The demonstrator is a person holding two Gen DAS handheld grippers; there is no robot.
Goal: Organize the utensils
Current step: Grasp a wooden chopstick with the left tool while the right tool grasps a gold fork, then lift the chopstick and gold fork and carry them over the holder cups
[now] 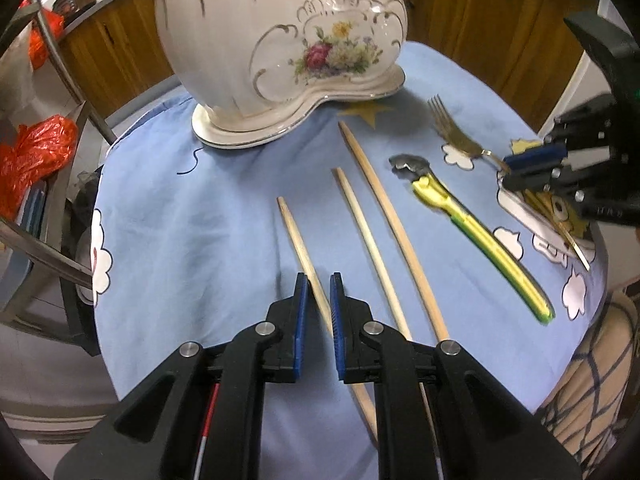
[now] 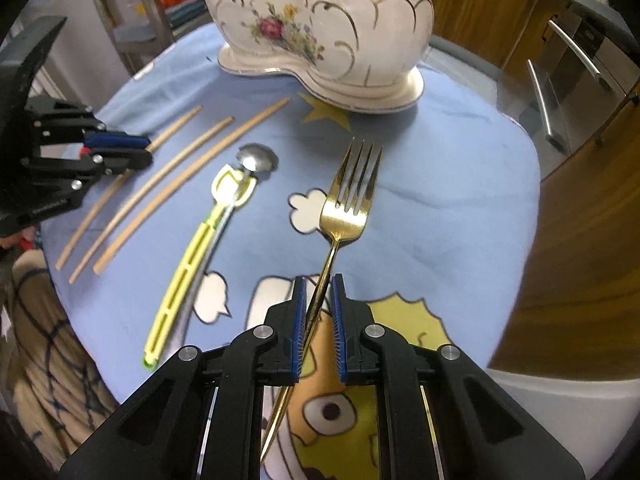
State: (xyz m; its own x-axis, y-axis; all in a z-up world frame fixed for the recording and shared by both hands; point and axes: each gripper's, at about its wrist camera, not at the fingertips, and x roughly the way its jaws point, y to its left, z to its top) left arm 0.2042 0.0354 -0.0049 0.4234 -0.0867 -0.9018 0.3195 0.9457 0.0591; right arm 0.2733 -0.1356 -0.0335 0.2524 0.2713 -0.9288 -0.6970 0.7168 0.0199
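Round table under a blue cartoon cloth [image 1: 208, 220], ceramic holder [image 1: 280, 48] (floral), three chopsticks [image 1: 362, 228], peeler [image 1: 480, 236], gold fork [image 2: 348, 204]

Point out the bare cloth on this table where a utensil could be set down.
Bare cloth lies left of the leftmost chopstick, below the ceramic holder. More lies right of the gold fork, toward the table's edge. The middle is crowded: three chopsticks, the yellow-handled spoon and the fork lie side by side, a gripper on each end.
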